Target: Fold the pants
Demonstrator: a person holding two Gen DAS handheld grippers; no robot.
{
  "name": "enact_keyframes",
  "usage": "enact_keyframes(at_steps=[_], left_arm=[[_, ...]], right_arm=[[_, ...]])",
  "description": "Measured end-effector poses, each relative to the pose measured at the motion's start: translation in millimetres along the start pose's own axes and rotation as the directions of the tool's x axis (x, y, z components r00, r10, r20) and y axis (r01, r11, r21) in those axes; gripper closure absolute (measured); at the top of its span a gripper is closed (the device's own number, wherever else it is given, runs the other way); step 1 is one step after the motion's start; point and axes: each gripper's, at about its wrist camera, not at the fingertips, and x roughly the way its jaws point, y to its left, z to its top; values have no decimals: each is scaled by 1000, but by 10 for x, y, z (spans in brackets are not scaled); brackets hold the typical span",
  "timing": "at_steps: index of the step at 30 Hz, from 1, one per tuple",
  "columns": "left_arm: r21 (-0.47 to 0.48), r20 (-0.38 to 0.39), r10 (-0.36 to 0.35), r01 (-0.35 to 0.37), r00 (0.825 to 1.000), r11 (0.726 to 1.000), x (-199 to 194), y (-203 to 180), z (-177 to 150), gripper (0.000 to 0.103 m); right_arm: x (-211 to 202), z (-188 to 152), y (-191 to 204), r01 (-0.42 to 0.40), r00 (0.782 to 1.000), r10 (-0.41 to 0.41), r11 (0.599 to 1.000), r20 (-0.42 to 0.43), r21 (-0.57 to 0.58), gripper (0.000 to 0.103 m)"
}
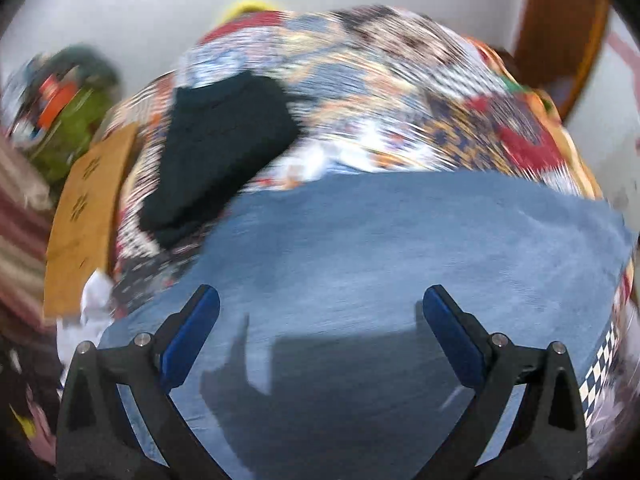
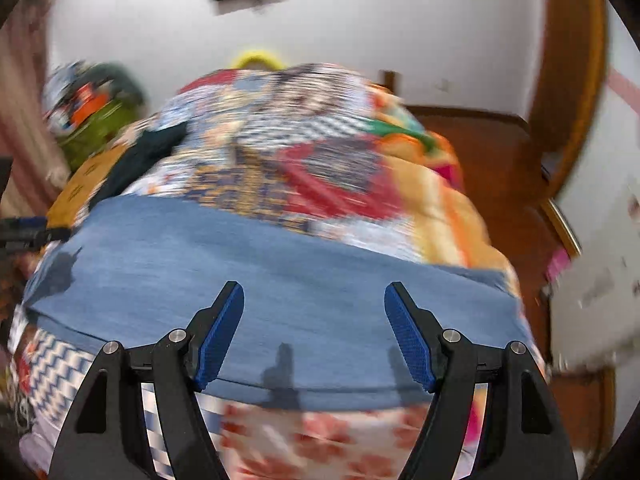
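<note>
Both views motion-blurred. Blue denim pants (image 1: 400,248) lie spread flat on a patchwork quilt (image 1: 380,92) covering a bed, filling the lower half of the left wrist view.

Left gripper (image 1: 320,304): jaws wide apart, nothing between them. Blue-padded fingers (image 1: 192,336) sit over the denim at the bottom of the frame; denim shows in the gap between the jaws and beyond them. Contact with the cloth cannot be told. Gripper shadow falls on the denim at bottom centre.

Right gripper (image 2: 314,300): jaws wide apart too, empty. In the right wrist view the pants (image 2: 280,276) run as a wide blue band across the middle of the frame, left to right. The near edge of the denim runs between the jaws, low in the gap; below that edge a floral part of the quilt (image 2: 320,440) shows. Fingertips overlie the blue cloth; touching or not, cannot tell. Finger shadows on the denim near the bottom edge.

Other stuff: a black garment (image 1: 224,148) lies on the quilt in the upper left of the left wrist view, its lower end just beside the far-left edge of the pants. A wooden board with cut-out patterns (image 1: 88,216) at the left side of the bed. Green and orange clutter (image 1: 72,112) at far left, too blurred to name. White wall (image 2: 360,16) behind, wooden door frame (image 2: 572,80) at upper right.
</note>
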Motion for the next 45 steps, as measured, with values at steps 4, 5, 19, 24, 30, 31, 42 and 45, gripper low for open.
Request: enact_keyframes(at_steps=[4,5,19,24,30,31,42,45], left_arm=[[111,-11,21,-19,1000,994,113,-576,98,0],[125,2,32,-32,999,992,98,-641,113,0],[130,-76,-63,73,995,989,300,-1223,269,0],[138,-50,-50,56,998,989,293,-1271,246,0],[145,-87,-51,63,995,987,295,-1271,333,0],[147,-77,-52,63,996,987,263,-1277,351,0],[271,-75,-40,59,996,961,310,-1640,299,0],[278,-62,-37,53,997,959,309,-1724,301,0]], right_arm=[[3,-165,-618,81,997,-78,986,-25,143,33],[6,-215,-763,98,995,-94,979,-33,179,33],[400,-397,-1301,111,993,-90,938,-78,329,49],[575,-375,-1290,128,991,-113,940,-65,316,82],[230,-94,-1116,201,975,-214,963,58,179,97],[168,-55,-1131,198,974,-213,965,73,169,97],[184,-349,-1495,208,978,-200,949,-58,236,91],[66,-474,-1584,148,989,-136,935,-59,321,69]])
